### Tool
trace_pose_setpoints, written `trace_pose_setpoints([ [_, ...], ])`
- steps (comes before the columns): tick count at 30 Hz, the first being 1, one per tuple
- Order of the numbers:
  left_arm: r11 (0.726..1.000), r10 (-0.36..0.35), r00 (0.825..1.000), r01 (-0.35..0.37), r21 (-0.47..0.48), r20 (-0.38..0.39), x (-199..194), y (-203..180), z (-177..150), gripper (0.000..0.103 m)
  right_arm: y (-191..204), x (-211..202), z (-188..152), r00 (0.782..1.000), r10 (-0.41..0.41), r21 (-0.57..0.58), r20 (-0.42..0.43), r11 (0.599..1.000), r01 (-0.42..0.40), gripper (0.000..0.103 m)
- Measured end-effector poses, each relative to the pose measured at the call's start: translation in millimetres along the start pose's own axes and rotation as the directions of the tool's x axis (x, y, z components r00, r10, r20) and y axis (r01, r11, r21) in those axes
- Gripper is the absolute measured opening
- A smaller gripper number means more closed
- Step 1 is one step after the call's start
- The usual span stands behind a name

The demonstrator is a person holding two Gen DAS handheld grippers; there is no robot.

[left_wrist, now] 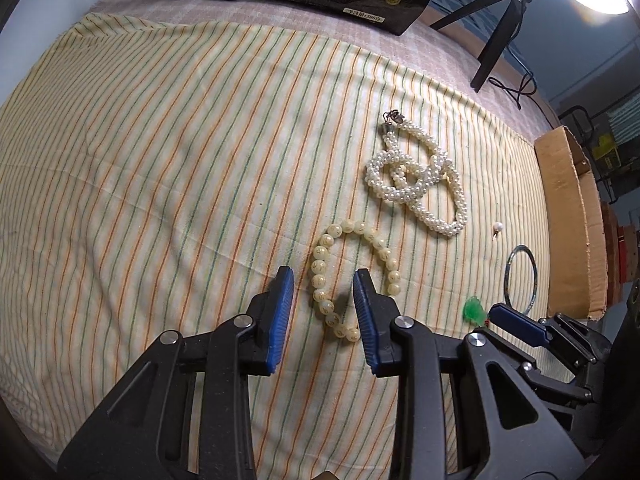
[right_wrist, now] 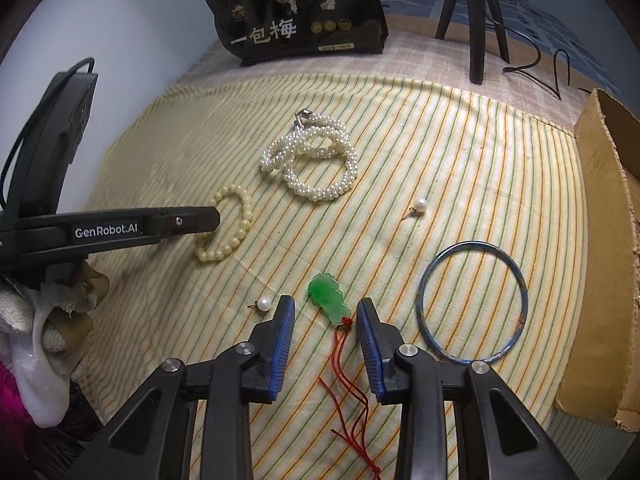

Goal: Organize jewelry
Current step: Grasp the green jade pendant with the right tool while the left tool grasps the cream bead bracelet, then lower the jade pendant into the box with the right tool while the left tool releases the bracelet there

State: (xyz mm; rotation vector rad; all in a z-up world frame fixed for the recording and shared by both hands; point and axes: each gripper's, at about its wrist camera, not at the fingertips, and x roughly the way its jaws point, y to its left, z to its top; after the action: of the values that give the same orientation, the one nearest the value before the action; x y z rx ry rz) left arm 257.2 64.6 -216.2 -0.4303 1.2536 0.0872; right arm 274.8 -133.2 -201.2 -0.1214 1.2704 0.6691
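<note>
Jewelry lies between my half-open claws: bead bracelet in left gripper, jade pendant in right gripper, neither gripped. Closing may pinch only the cloth, or beads may roll out.

The cloth is yellow with green and orange stripes. The pendant is green, its cord red, the bangle blue.

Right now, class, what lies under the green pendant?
Only the striped cloth shows beneath the green pendant; its red cord trails toward the camera. Whatever the cloth covers is hidden.
</note>
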Motion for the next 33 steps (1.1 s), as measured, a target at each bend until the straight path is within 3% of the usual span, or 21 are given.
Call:
trace_pose_setpoints([
  [7, 0.999, 0.029, 1.000, -0.029, 0.022, 0.007, 8, -5, 1, 0.024, 9, 11, 1, 0.999, -0.048, -0.047, -0.013, 0.998, 0.047, 0.026],
  [11, 0.999, 0.045, 0.999, -0.046, 0.021, 0.016, 9, -3, 3, 0.011, 10, 13, 2, 0.996, -0.086, -0.066, -0.005, 0.994, 0.085, 0.014],
  [14, 0.999, 0.047, 0.999, -0.047, 0.016, 0.022, 9, -1, 4, 0.006, 8, 13, 2, 0.996, -0.091, -0.063, 0.003, 0.994, 0.091, 0.013],
  [21, 0.999, 0.032, 0.998, -0.033, 0.012, 0.047, -3, 2, 0, 0.005, 7, 1, 2, 0.994, -0.095, -0.043, 0.045, 0.994, 0.097, 0.011],
  [33, 0.998, -0.066, 0.991, 0.065, 0.006, 0.119, -47, -3, 1, 0.005, 4, -43, 3, 0.988, -0.057, 0.019, 0.146, 0.998, 0.055, 0.011],
])
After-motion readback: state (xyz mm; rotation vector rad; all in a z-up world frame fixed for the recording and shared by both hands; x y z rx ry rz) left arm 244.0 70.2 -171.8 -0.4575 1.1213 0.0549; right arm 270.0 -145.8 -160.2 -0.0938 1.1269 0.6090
